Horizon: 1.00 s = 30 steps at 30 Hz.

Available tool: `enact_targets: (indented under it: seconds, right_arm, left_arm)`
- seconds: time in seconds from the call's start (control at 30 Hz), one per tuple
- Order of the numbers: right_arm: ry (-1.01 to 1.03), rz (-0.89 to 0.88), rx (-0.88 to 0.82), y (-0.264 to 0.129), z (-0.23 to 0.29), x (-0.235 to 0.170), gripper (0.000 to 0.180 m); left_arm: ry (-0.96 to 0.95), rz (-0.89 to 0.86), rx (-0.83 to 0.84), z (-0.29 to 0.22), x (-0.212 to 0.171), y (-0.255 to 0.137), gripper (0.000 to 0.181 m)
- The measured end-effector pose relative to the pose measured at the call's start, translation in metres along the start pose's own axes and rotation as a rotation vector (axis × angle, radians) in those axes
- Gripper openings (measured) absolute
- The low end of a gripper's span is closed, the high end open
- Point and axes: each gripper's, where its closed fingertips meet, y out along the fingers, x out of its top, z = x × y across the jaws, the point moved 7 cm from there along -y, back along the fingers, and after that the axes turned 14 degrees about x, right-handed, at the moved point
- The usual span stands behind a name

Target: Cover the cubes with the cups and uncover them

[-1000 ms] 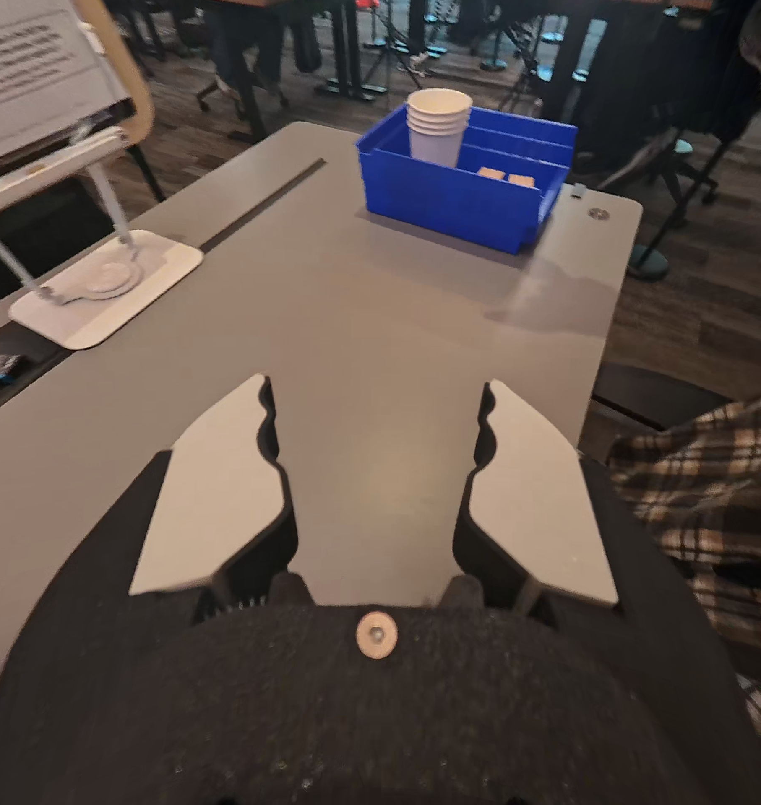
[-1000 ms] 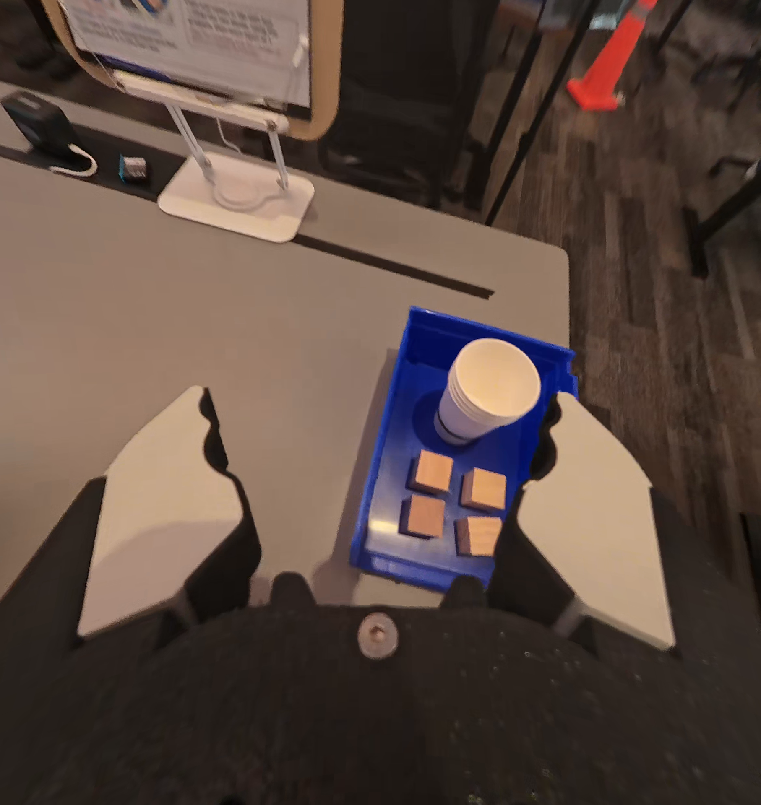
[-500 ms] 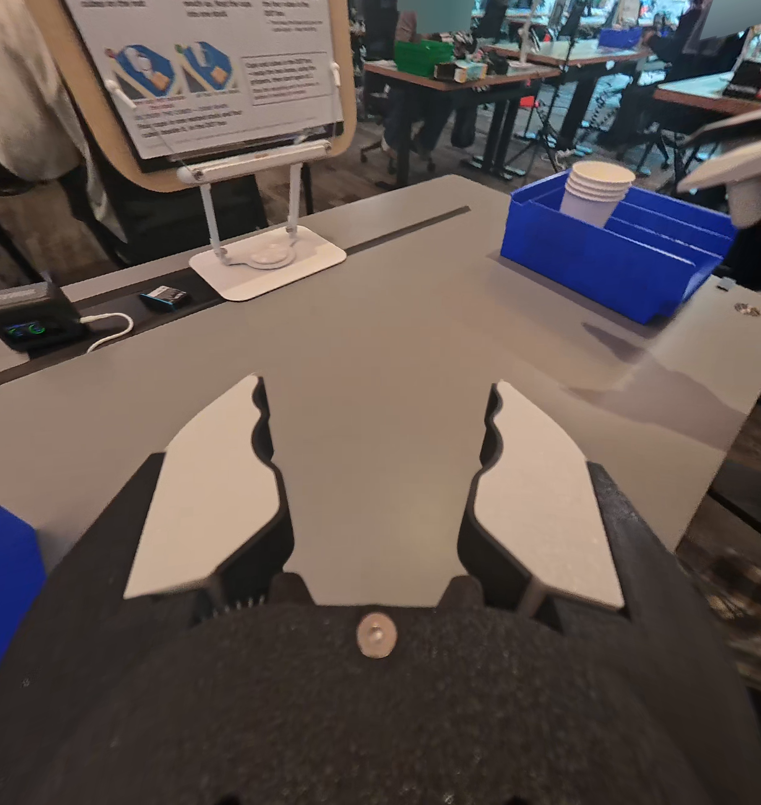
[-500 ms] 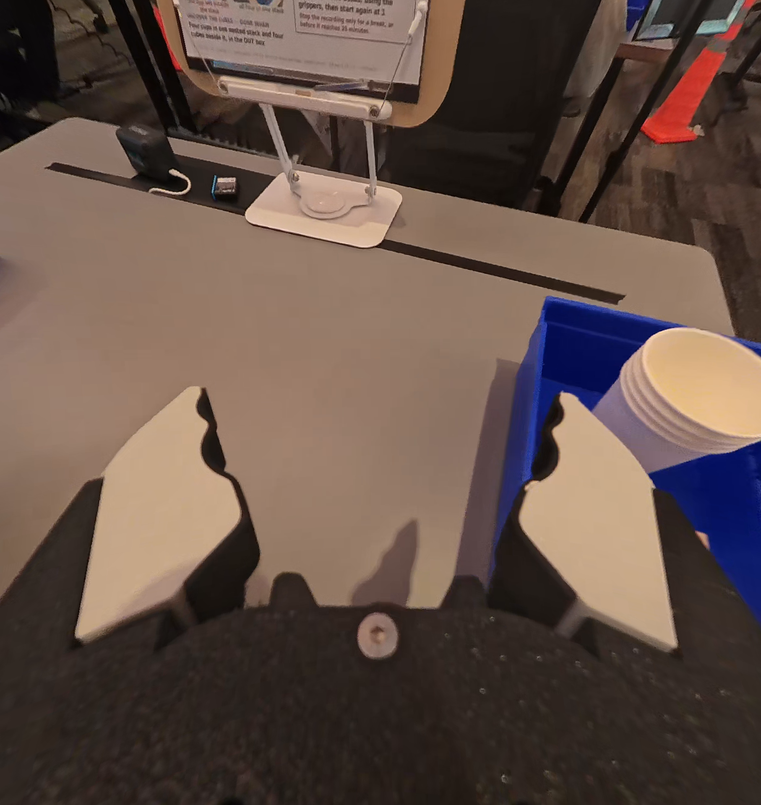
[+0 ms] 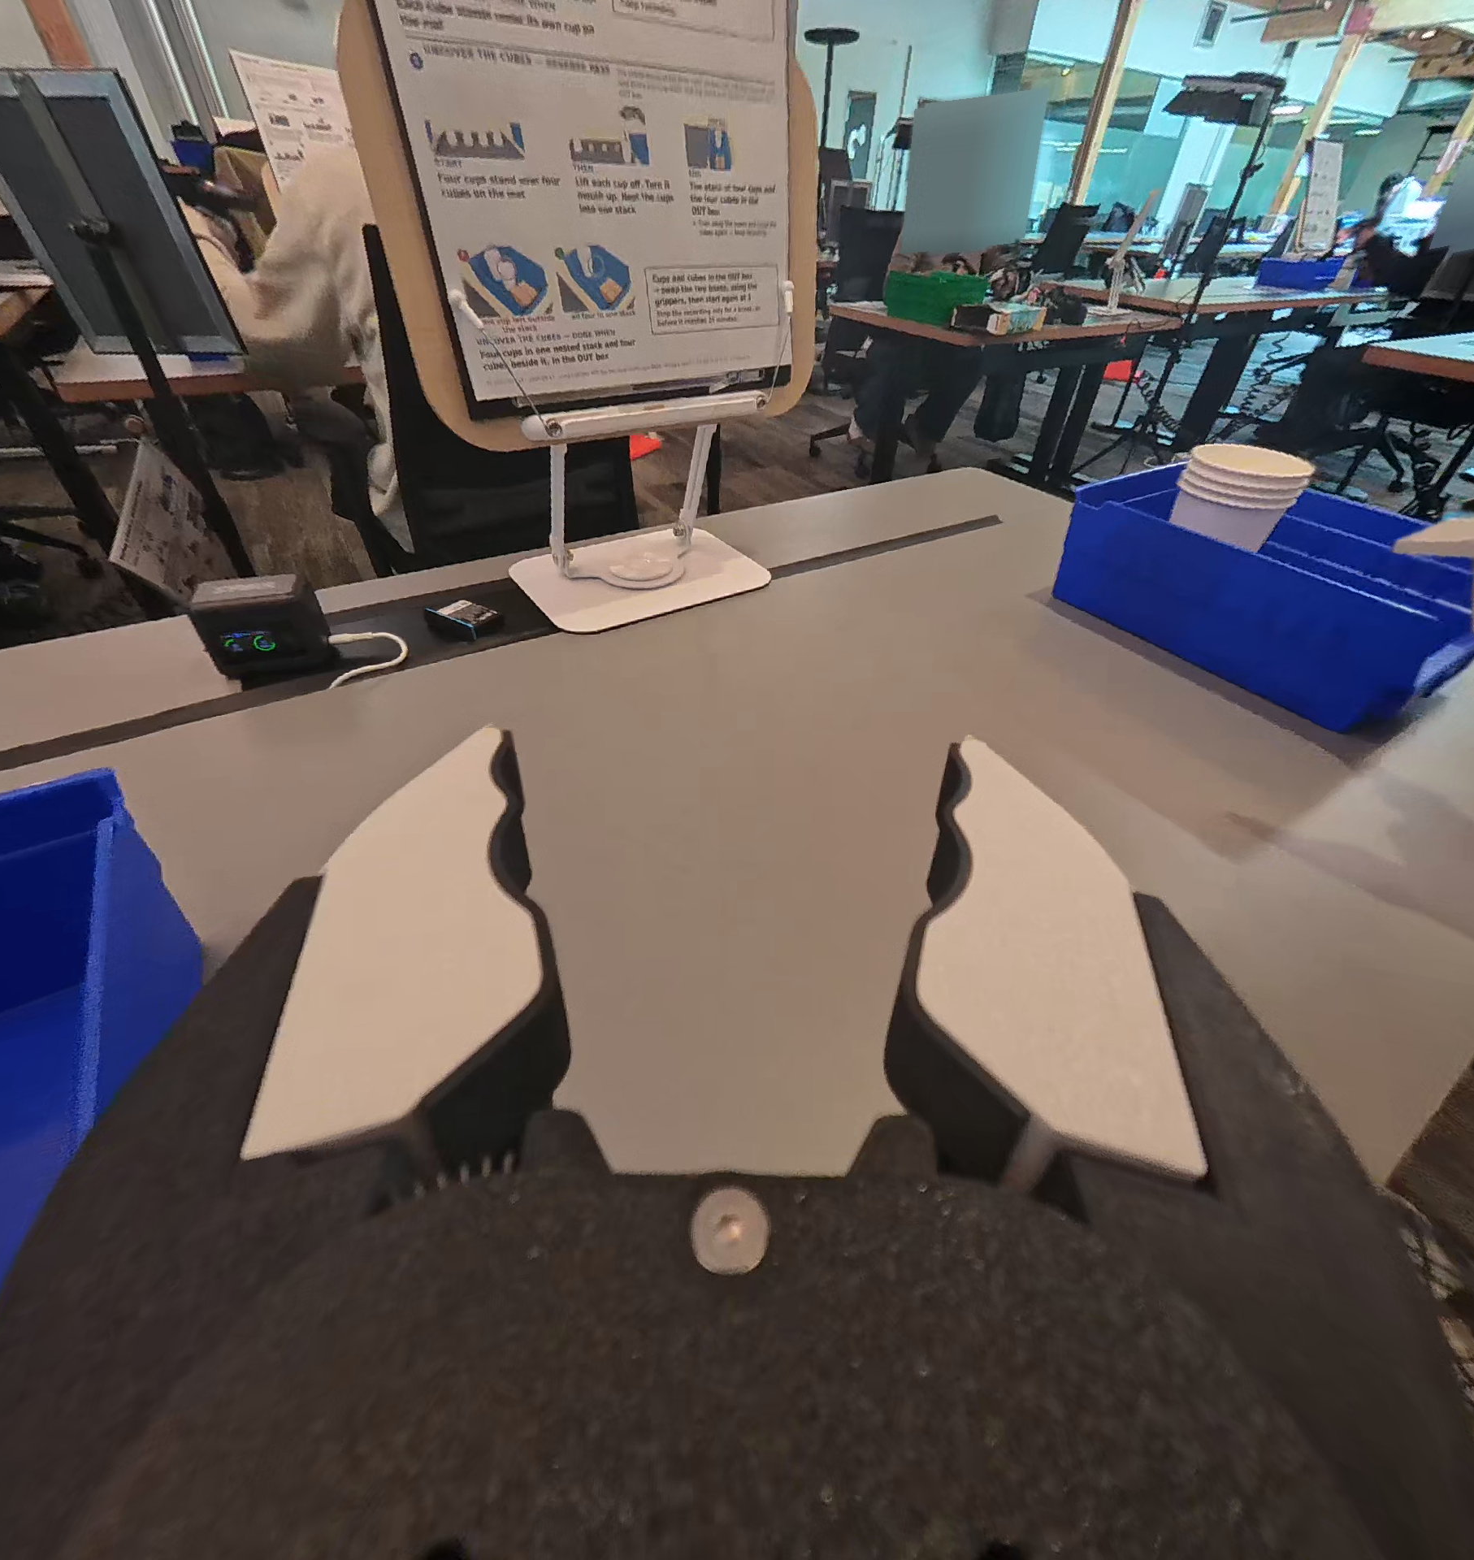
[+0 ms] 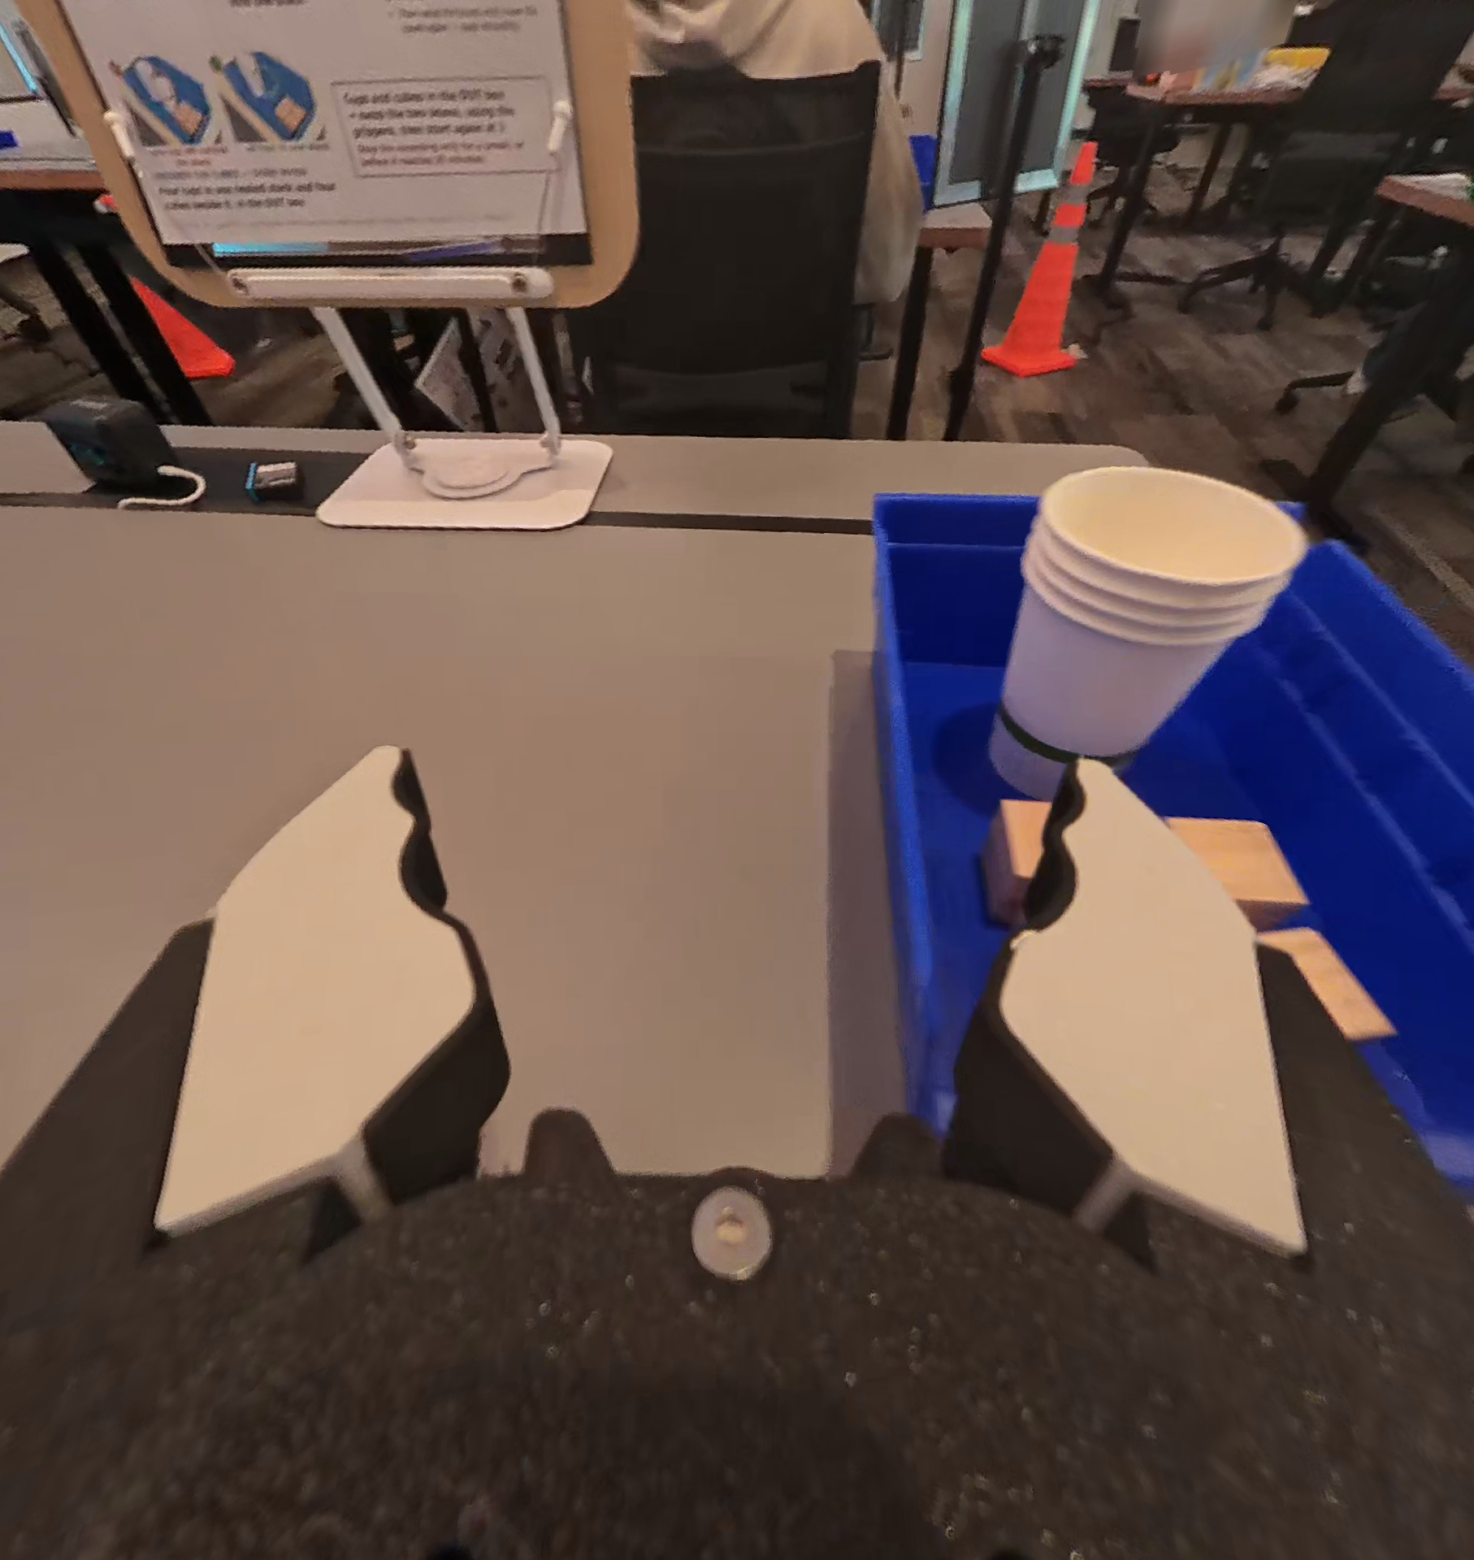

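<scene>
Left gripper [image 5: 729, 861] spread wide, empty, centre frame over bare table [image 5: 717, 717] | right gripper [image 6: 734, 861] likewise agape, nothing held | nested cups [image 6: 1139, 625] upright, right of frame in blue bin [image 6: 902, 760], cubes [image 6: 1012, 853] beside (staged for pickup, likely).

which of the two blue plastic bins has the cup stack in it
The blue plastic bin at the table's right end: it holds the nested stack of white paper cups. The blue bin at the left shows no cups.
</scene>
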Motion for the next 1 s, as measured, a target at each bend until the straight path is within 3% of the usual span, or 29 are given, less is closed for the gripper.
enact_targets:
  seconds: [0.2,0.33,0.57,0.7,0.83,1.0]
  right_arm:
    - [0.007,0.142,-0.153,-0.055,-0.085,0.042,0.122]
    - [0.055,0.357,-0.247,-0.073,-0.162,0.067,0.114]
    - [0.23,0.806,-0.144,-0.043,-0.23,0.046,0.084]
    - [0.312,0.941,-0.151,-0.023,-0.251,0.016,0.084]
    - [0.42,0.989,-0.142,-0.011,-0.267,-0.01,0.078]
    - [0.571,0.954,-0.045,0.009,-0.271,-0.025,0.033]
  left_arm:
    - [0.012,0.013,-0.048,-0.004,-0.001,-0.006,0.093]
    - [0.011,0.01,-0.072,-0.008,0.001,-0.007,0.093]
    - [0.021,0.003,-0.099,-0.015,0.003,-0.007,0.092]
    - [0.03,0.005,-0.101,-0.015,0.002,-0.007,0.092]
    - [0.03,0.004,-0.093,-0.01,0.001,-0.009,0.092]
    - [0.011,-0.01,-0.087,-0.003,0.002,-0.008,0.09]
